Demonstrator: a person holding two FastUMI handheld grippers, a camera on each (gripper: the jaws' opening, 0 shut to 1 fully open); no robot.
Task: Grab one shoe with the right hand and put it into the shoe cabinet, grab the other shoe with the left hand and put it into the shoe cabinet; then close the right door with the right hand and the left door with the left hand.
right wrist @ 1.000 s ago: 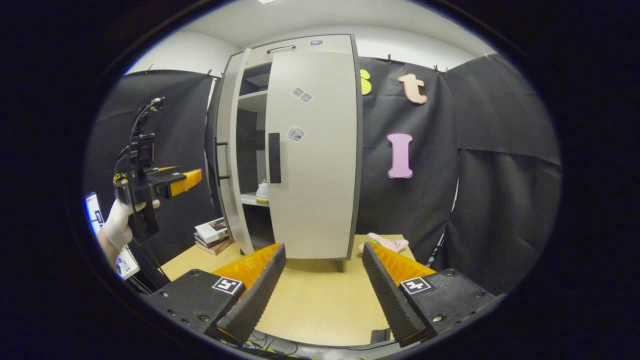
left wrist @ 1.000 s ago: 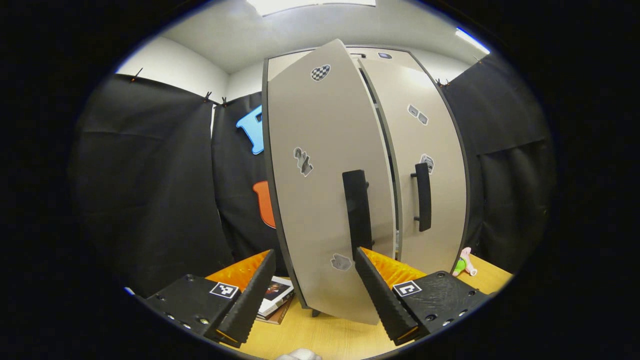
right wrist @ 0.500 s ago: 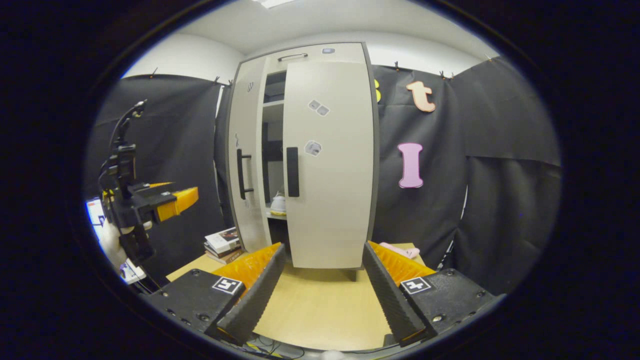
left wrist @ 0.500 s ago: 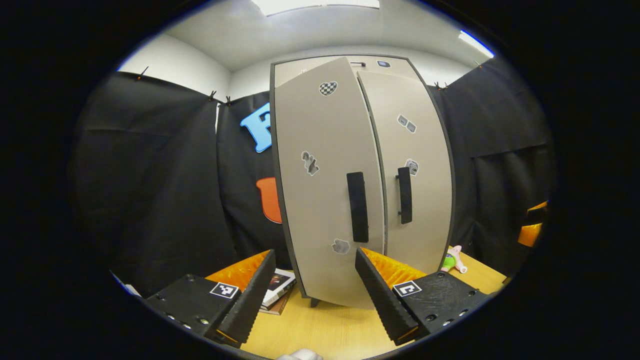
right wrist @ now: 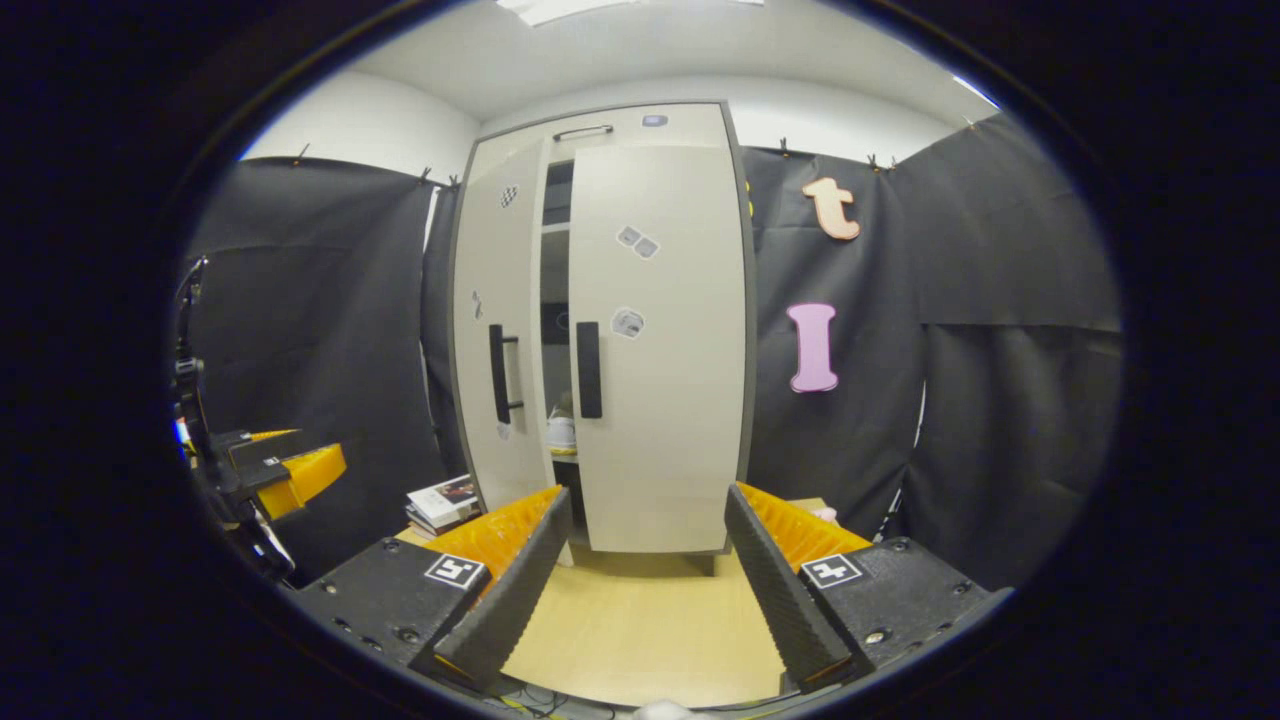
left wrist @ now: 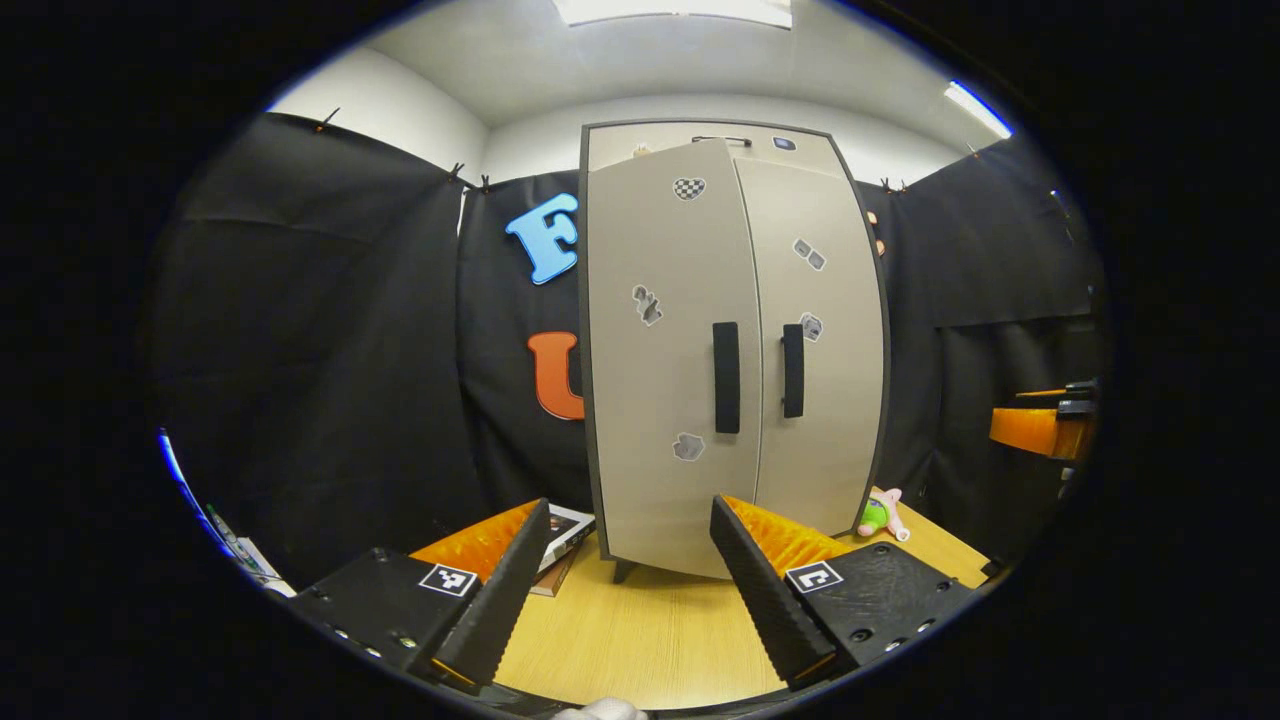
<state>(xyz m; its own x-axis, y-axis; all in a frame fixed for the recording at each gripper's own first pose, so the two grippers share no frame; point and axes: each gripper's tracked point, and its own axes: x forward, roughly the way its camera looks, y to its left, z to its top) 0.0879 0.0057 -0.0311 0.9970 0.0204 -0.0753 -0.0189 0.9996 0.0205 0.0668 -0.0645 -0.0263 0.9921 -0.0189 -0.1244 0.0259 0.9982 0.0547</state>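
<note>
While apart from the shoe cabinet [left wrist: 700, 400], both grippers gape, empty.

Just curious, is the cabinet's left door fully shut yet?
Not quite. The right gripper view shows a dark gap beside the left door, with a shoe visible inside.

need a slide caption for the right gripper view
Open hand-held gripper faces the shoe cabinet: right door shut, left door ajar, a shoe visible inside.
</note>
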